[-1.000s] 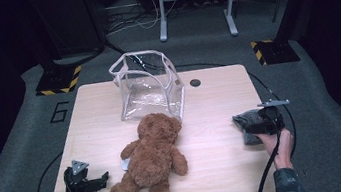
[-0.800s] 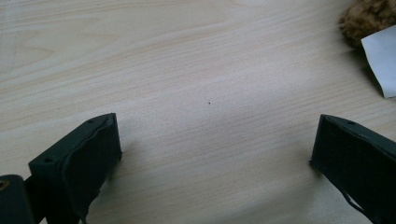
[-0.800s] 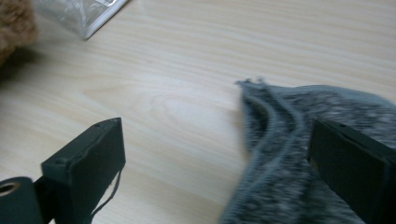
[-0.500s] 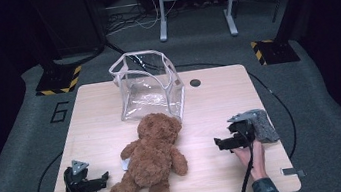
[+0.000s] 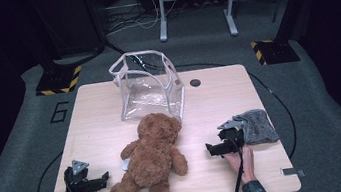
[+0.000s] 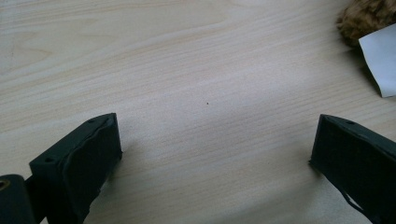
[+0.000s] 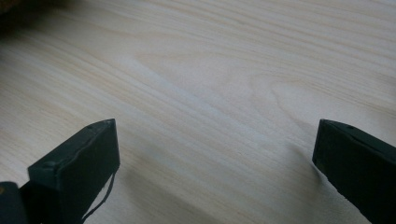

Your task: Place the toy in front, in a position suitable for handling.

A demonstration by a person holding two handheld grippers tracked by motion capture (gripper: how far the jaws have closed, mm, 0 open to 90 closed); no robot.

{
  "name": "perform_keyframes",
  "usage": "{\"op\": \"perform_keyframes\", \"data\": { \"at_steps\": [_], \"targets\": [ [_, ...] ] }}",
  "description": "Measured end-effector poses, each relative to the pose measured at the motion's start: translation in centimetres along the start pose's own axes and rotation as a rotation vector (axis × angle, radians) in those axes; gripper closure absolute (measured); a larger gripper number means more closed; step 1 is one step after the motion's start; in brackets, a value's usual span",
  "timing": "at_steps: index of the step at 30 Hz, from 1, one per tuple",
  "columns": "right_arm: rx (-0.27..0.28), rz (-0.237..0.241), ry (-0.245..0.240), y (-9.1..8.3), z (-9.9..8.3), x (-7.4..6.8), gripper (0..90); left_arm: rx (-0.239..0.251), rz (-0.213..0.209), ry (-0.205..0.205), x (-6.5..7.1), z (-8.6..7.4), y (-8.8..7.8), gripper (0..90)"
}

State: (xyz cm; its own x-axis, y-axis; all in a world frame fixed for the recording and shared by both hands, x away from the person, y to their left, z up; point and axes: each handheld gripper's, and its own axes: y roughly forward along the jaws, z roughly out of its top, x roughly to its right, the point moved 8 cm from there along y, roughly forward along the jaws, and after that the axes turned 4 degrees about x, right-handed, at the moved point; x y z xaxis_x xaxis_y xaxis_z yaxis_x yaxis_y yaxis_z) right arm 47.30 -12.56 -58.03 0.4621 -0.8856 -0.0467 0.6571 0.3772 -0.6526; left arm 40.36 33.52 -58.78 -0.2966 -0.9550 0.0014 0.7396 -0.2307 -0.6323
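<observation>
teddy bear [image 5: 154, 156] lies mid-table [image 5: 101, 121] — bare wood around.

A single large digit "6" [image 5: 59, 112] stands in dark strokes on the grey carpeted floor [image 5: 24, 147], just off the left edge of the light wooden bench [image 5: 229, 98]. Farther back from that bench on the same side, a black floor plate [image 5: 59, 80] carries yellow-and-black hazard stripes, and a matching striped plate [image 5: 273, 50] lies off the bench's far right corner; neither bears words. The white tag [image 6: 380, 58] beside the brown fur in the left gripper view shows no legible print.

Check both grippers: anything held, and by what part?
Nothing held. Left gripper and right gripper both stand open over bare table, either side of the teddy bear.
</observation>
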Motion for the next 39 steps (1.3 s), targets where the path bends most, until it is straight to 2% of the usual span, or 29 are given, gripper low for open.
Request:
{"op": "perform_keyframes", "data": {
  "at_steps": [4,6,9,11,13,14,15,16,21,25,30,37,39],
  "targets": [
    [0.008,0.010,0.008,0.1,-0.1,0.2,0.1,-0.006,-0.010,0.004,0.1,0.0,0.0,1.1],
    [0.011,0.009,0.030,0.2,-0.1,0.1,0.0,-0.009,-0.017,0.009,0.1,0.0,0.0,1.1],
    [0.016,0.005,0.006,0.3,0.0,0.3,0.0,-0.033,-0.031,0.029,0.2,0.1,0.0,1.2],
    [0.018,-0.006,-0.012,0.4,-0.1,0.5,0.1,-0.052,-0.050,0.028,0.1,0.3,0.0,1.8],
    [0.014,-0.014,-0.007,0.4,-0.2,0.2,0.6,-0.066,-0.090,0.017,0.1,0.5,-0.2,3.2],
    [0.014,-0.026,-0.014,0.5,-0.2,0.2,0.2,-0.066,-0.090,0.017,0.1,0.5,-0.2,4.3],
    [0.007,-0.029,-0.017,0.5,-0.2,0.1,0.0,-0.058,-0.108,0.008,0.2,1.0,-0.4,3.9],
    [0.007,-0.026,-0.033,0.5,-0.2,0.2,0.0,-0.062,-0.108,0.018,0.1,1.2,-0.6,3.7],
    [0.006,-0.025,-0.038,0.5,-0.2,0.2,0.0,-0.050,-0.141,0.037,0.1,3.2,-1.2,3.7],
    [0.006,-0.026,-0.037,0.5,-0.2,0.2,0.0,-0.045,-0.165,0.032,0.2,5.1,-1.4,3.8],
    [0.011,-0.033,-0.026,0.6,-0.2,0.2,0.4,-0.017,-0.179,0.038,0.4,7.7,-1.4,4.8],
    [0.012,-0.033,-0.026,0.6,-0.2,0.2,0.6,-0.012,-0.209,0.048,0.4,11.5,-0.9,6.0],
    [0.013,-0.034,-0.024,0.6,-0.1,0.2,0.6,-0.013,-0.216,0.050,0.4,11.9,-0.7,6.4]
  ]
}}
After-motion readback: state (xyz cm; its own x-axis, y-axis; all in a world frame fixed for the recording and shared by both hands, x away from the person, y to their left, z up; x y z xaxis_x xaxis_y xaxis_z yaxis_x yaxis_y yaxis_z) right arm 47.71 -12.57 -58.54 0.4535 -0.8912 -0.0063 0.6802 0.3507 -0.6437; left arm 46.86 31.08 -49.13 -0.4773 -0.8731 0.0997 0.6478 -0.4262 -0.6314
